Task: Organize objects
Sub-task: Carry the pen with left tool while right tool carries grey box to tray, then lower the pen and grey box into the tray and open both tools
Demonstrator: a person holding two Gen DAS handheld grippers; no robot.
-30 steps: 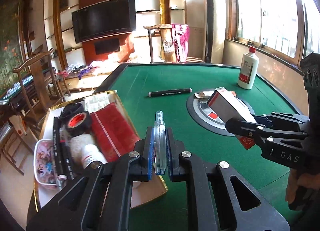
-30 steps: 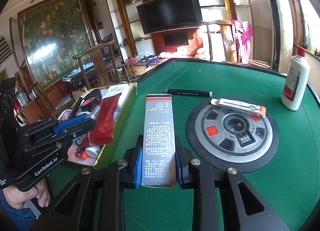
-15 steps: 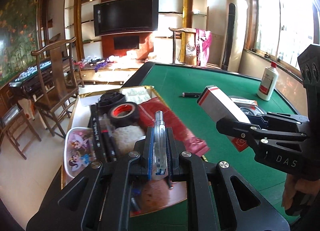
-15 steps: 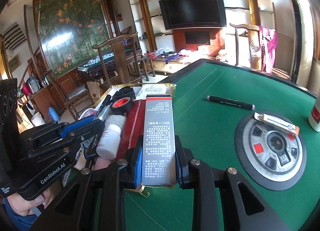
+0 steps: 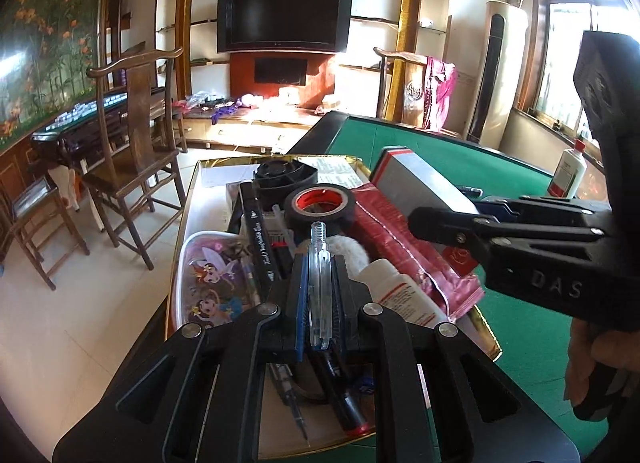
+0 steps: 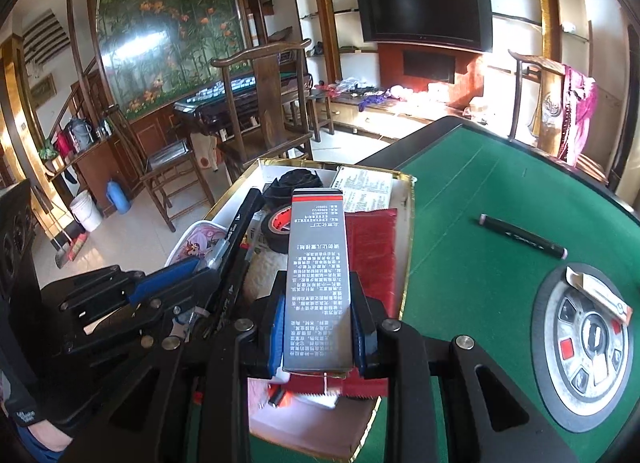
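Since a second ago I have swung both grippers off the green felt, and they now hang over the gold tray (image 5: 188, 199) at the table's left edge.

On the left, my left gripper (image 5: 320, 291) is clamped narrow on the clear pen (image 5: 319, 263), which sticks straight out between the pads, above the cartoon tin (image 5: 212, 283), the tape roll (image 5: 318, 207) and the white bottle (image 5: 400, 295). I judge the pen light, stiff and slick, so I hold it mid-barrel; it should drop cleanly wherever there is a gap.

On the right, my right gripper (image 6: 318, 327) is closed on the grey box (image 6: 318, 275) at its near end, the rest reaching forward over the red pouch (image 6: 372, 247). It looks like light, hollow card that would dent under a hard squeeze, so the flat sides are the right place to grip.

The marker (image 6: 524, 237) and the small carton (image 6: 600, 297) are still out on the felt, well apart from both grippers.
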